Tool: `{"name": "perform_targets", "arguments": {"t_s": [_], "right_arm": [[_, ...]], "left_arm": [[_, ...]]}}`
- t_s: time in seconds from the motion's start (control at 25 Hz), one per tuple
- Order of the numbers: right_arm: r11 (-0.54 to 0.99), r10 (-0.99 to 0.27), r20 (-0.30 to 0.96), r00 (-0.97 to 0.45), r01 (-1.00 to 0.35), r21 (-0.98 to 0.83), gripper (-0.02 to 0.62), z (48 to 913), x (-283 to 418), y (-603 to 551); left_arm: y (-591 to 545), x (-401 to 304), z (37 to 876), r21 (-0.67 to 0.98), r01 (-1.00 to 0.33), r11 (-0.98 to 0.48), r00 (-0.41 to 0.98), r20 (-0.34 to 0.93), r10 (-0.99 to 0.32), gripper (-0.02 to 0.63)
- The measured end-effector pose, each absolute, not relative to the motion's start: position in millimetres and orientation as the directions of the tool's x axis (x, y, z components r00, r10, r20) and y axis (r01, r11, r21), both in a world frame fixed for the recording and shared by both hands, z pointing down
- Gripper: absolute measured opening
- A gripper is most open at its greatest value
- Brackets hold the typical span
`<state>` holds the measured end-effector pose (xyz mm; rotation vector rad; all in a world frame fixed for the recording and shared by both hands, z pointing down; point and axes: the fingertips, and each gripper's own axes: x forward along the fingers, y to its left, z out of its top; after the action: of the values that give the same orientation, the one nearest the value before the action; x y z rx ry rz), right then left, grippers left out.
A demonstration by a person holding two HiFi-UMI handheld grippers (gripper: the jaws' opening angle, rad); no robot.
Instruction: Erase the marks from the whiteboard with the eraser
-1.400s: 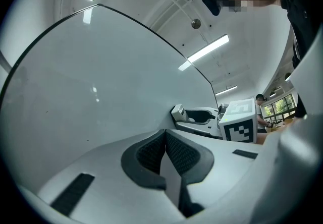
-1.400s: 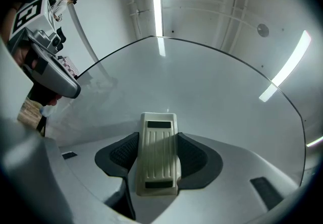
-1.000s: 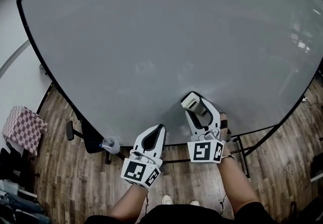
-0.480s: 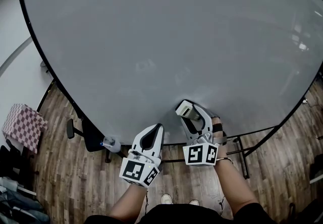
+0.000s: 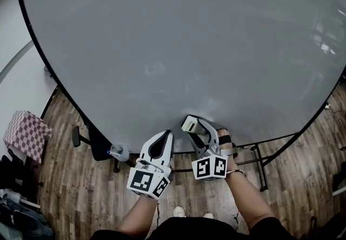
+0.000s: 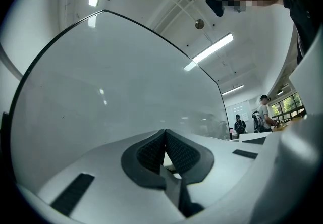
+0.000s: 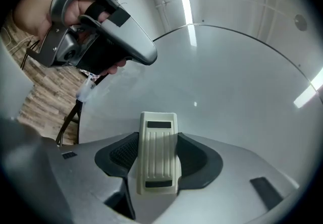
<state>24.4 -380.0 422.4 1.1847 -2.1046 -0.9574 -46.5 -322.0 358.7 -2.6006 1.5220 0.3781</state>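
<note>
A large whiteboard point(image 5: 178, 39) fills the head view; its surface looks plain grey-white with no clear marks. My right gripper point(image 5: 190, 124) is shut on a cream ribbed eraser point(image 5: 190, 124), held near the board's lower edge, right of centre. In the right gripper view the eraser point(image 7: 158, 152) sits between the dark pads, facing the whiteboard point(image 7: 242, 97). My left gripper point(image 5: 161, 140) hangs just left of it, below the board's edge, shut with nothing in it. The left gripper view shows its pads point(image 6: 151, 152) pressed together in front of the whiteboard point(image 6: 111, 81).
The board stands on a black wheeled frame point(image 5: 259, 158) over a wooden floor point(image 5: 70, 190). A checkered cloth point(image 5: 24, 135) lies at the left. A small bottle point(image 5: 118, 153) hangs at the board's lower left. People stand far off at the right in the left gripper view.
My right gripper has carried the eraser down and to the left along the board's lower part. The left gripper has stayed nearly still.
</note>
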Motion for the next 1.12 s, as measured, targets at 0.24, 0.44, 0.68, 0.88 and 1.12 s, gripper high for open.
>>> {"name": "perform_targets", "arguments": {"t_s": [0.24,0.44,0.68,0.88,1.12], "right_arm": [[0.340,-0.870,0.007,-0.493,-0.590,0.732,0.259,390,39,-361],[0.304,-0.870,-0.100,-0.483,-0.684,0.663,0.259,350,61,-343],[0.275,-0.862,-0.179,-0.474,-0.734,0.621,0.259,320,82,-319],[0.227,-0.875,-0.225,-0.428,-0.774,0.591,0.261,311,108,-311],[0.139,-0.899,-0.329,-0.290,-0.900,0.413,0.261,299,151,-309]], "left_arm": [[-322,-47,360,0.036,-0.877,-0.480,0.456,-0.258,-0.852,0.018],[-323,-44,360,0.036,-0.878,-0.478,0.454,-0.254,-0.854,0.019],[-318,-31,361,0.031,-0.871,-0.490,0.467,-0.255,-0.847,0.019],[-315,-18,358,0.003,-0.851,-0.525,0.508,-0.248,-0.825,0.020],[-319,-9,361,0.017,-0.840,-0.542,0.525,-0.228,-0.820,0.019]]}}
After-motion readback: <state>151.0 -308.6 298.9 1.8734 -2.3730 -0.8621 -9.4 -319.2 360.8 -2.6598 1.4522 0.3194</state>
